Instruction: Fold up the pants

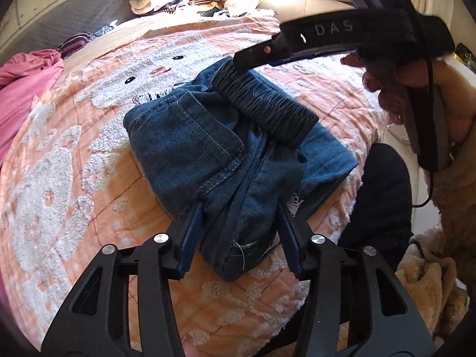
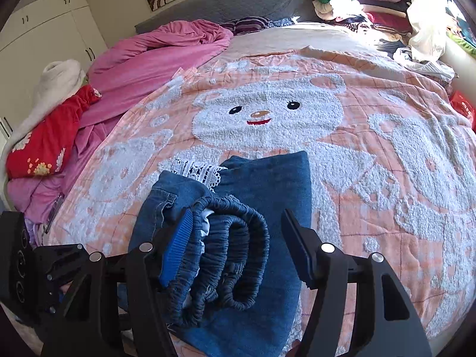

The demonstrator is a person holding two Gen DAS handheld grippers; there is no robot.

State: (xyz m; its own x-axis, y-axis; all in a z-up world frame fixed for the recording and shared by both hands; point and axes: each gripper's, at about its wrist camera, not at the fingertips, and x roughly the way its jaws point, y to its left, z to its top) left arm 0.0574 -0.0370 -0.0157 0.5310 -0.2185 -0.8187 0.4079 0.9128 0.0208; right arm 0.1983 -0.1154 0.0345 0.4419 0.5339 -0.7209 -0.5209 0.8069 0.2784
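Left gripper (image 1: 239, 208) seemingly clamps the pants (image 1: 208, 148); right gripper (image 2: 238, 223) gapes over them.

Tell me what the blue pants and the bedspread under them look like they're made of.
Pants: likely denim, matte blue weave with contrast stitching and a gathered elastic waistband. Bedspread: apparently soft cotton, peach quilted ground with raised white tufted bear pattern.
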